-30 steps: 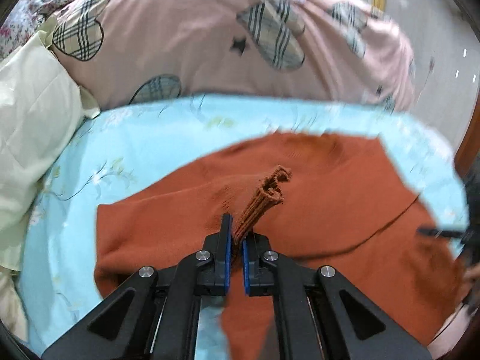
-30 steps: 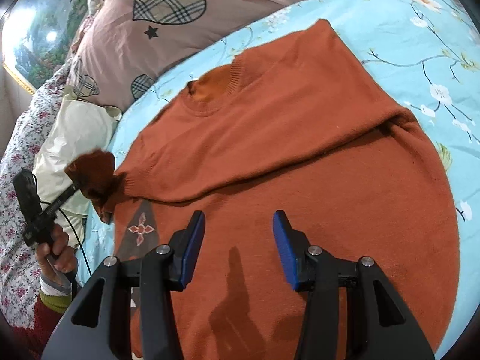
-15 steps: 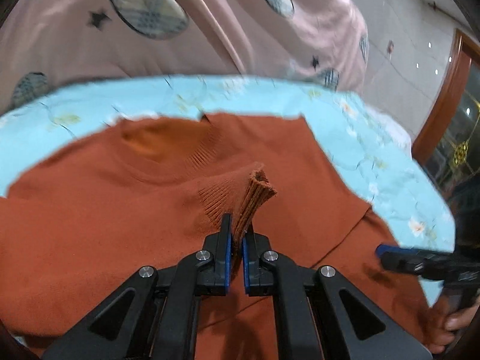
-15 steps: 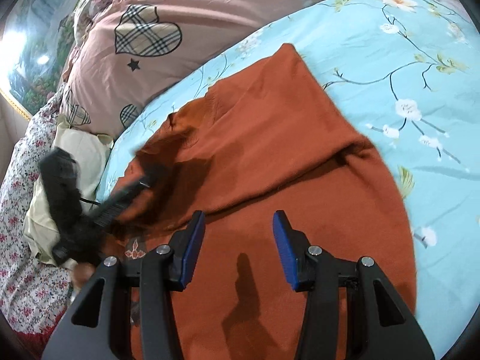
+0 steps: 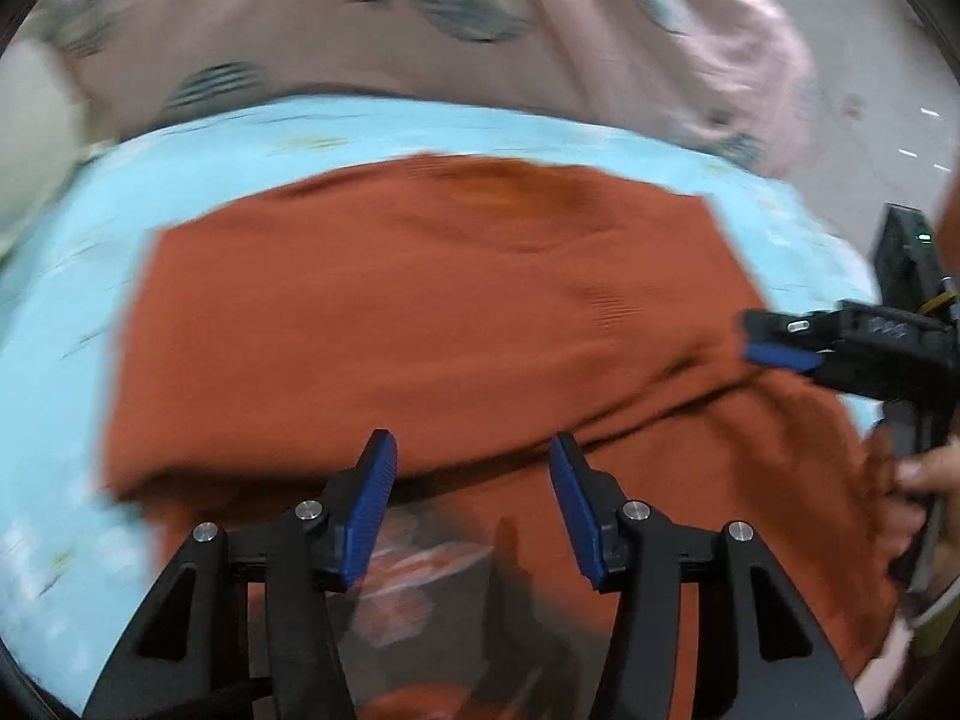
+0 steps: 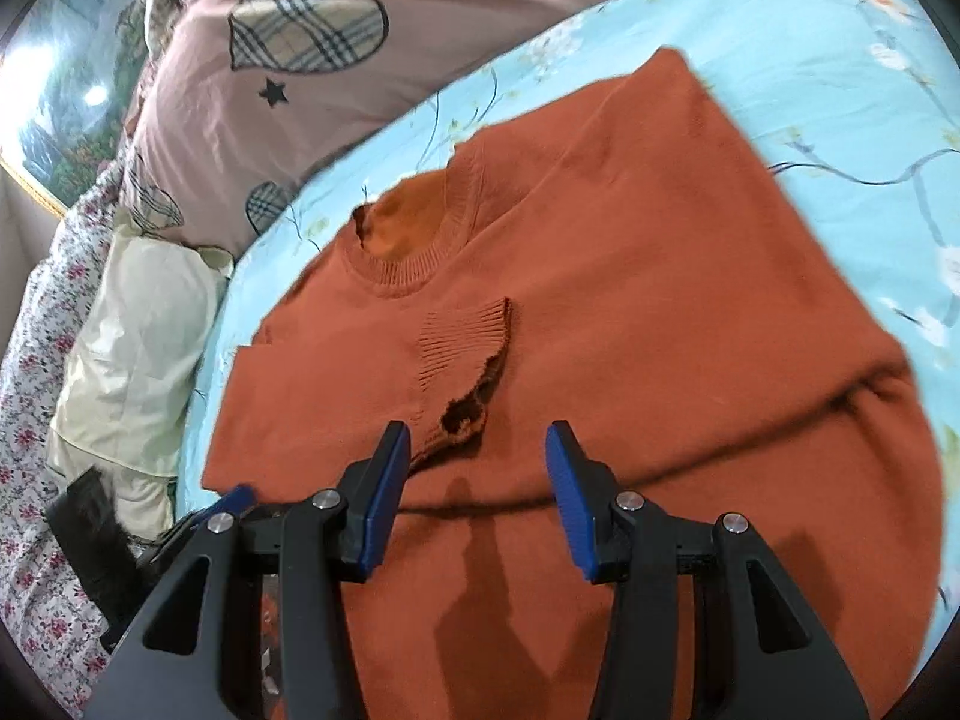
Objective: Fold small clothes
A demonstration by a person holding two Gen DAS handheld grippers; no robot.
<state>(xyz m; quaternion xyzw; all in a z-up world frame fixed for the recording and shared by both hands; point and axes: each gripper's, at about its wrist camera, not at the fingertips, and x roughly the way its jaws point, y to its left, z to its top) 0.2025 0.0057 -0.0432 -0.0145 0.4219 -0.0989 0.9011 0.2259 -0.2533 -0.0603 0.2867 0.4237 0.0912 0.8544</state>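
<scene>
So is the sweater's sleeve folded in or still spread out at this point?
Folded in. In the right wrist view the ribbed cuff lies across the chest of the orange sweater, below the neckline, and neither gripper holds it.

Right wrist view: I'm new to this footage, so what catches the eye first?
A rust-orange sweater fills the frame, spread on a light blue floral sheet. One ribbed cuff lies folded onto its chest, just beyond the open right gripper. A pink pillow with plaid hearts sits behind.

Left hand-held gripper hangs low with its blue-padded jaws spread wide and nothing between them, right hand-held gripper likewise agape and empty, a bare hand wrapped round its handle.
</scene>
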